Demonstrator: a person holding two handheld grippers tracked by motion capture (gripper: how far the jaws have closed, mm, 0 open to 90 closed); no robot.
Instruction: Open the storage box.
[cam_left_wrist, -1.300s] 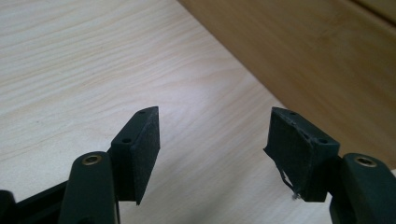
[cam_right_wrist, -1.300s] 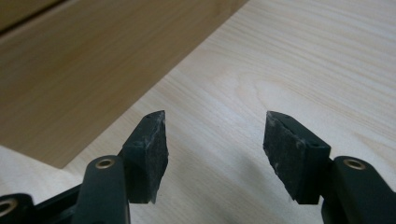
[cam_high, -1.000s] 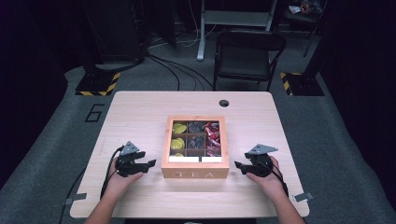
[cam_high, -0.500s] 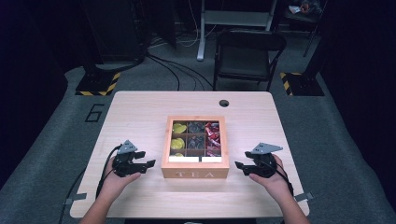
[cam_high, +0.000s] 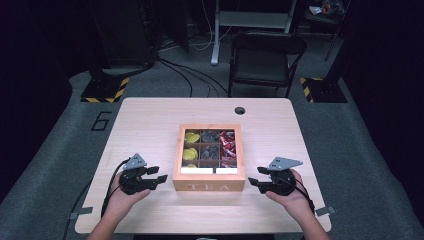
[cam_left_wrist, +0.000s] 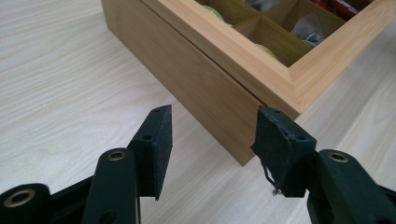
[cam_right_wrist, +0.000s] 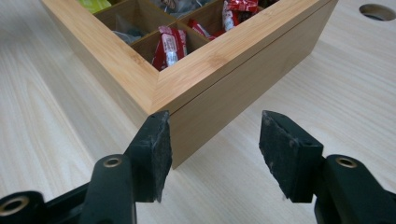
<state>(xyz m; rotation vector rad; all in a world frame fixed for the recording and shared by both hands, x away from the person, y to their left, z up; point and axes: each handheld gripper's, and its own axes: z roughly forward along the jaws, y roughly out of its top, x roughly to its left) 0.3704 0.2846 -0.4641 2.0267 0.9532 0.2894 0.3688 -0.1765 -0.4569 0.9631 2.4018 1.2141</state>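
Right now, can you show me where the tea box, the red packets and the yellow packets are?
tea box (cam_high: 209, 187), high view, on its front wall with the letters.
red packets (cam_right_wrist: 170, 44), right gripper view, on a packet in the near corner compartment.
yellow packets (cam_high: 189, 154), high view, on the middle-left compartment's packet.

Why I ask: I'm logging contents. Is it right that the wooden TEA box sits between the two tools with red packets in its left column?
Not quite. The TEA box sits between the tools, but the red packets fill its right column, as the high view shows; the left holds yellow ones.
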